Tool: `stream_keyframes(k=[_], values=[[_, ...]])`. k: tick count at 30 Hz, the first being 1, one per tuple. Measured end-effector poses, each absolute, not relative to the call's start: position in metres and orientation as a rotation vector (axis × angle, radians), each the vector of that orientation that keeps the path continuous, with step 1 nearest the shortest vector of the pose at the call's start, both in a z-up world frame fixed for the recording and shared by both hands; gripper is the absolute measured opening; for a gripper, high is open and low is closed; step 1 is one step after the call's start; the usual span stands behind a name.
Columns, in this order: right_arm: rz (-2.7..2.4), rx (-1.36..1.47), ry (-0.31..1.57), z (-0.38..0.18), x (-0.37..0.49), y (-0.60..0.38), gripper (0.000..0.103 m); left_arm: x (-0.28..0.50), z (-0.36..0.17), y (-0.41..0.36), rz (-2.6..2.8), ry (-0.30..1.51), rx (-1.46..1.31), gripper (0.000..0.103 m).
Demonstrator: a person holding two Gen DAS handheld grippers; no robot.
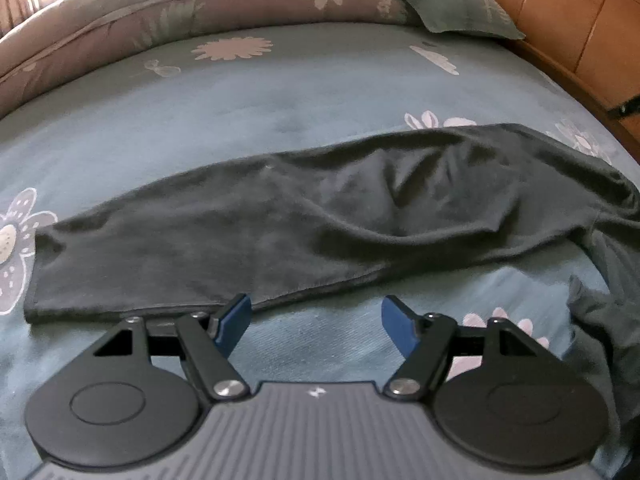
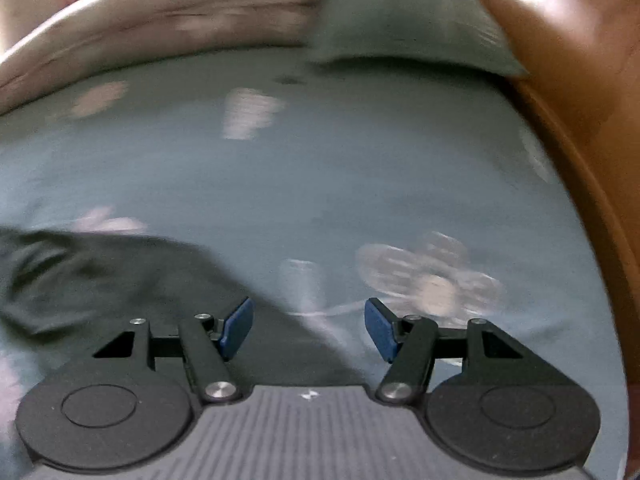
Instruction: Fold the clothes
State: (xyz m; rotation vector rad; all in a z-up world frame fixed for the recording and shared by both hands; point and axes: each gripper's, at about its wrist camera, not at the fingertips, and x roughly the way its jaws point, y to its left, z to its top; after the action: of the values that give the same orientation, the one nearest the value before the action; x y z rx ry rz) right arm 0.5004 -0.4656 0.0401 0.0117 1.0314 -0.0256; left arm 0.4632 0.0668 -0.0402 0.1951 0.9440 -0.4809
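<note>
A dark grey garment (image 1: pixel 312 216) lies in a long band across the blue floral bed sheet (image 1: pixel 224 112), with one loose part trailing down at the right edge. My left gripper (image 1: pixel 316 320) hovers open just in front of its near hem, left blue pad close to the cloth edge, nothing between the pads. In the blurred right wrist view the same dark garment (image 2: pixel 120 284) fills the lower left and runs under the tool. My right gripper (image 2: pixel 308 320) is open over the garment's right edge, holding nothing.
A folded floral quilt (image 1: pixel 168 12) and a green pillow (image 1: pixel 452 4) lie along the far side of the bed. A brown padded headboard (image 1: pixel 580 24) curves along the right; in the right wrist view the headboard (image 2: pixel 580 128) sits close to the right.
</note>
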Motion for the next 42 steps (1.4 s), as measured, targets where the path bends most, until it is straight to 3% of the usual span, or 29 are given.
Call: stream_keyframes(k=[3,7,14,20,28,36,42], values=[[-0.064,0.072,1.065,0.008,0.509,-0.498,0.064,0.461,-0.032,0.058,-0.473,0.947,0.208,0.072],[-0.031,0.201,1.091,-0.035,0.519,-0.522,0.034,0.456,-0.021,0.039,-0.478,0.948,0.236,0.073],[0.130,0.413,1.065,-0.064,0.513,-0.530,0.026,0.451,-0.016,0.008,-0.499,0.970,0.264,0.074],[0.322,0.474,1.033,-0.047,0.478,-0.492,0.027,0.456,-0.025,-0.016,-0.525,0.997,0.293,0.074],[0.339,0.279,0.985,-0.030,0.455,-0.451,0.027,0.462,-0.027,-0.043,-0.580,0.988,0.340,0.074],[0.182,0.527,0.982,-0.057,0.501,-0.546,0.032,0.461,-0.030,-0.050,-0.594,0.994,0.305,0.075],[0.311,0.721,1.002,-0.084,0.496,-0.546,0.032,0.460,-0.036,-0.052,-0.588,1.026,0.308,0.075]])
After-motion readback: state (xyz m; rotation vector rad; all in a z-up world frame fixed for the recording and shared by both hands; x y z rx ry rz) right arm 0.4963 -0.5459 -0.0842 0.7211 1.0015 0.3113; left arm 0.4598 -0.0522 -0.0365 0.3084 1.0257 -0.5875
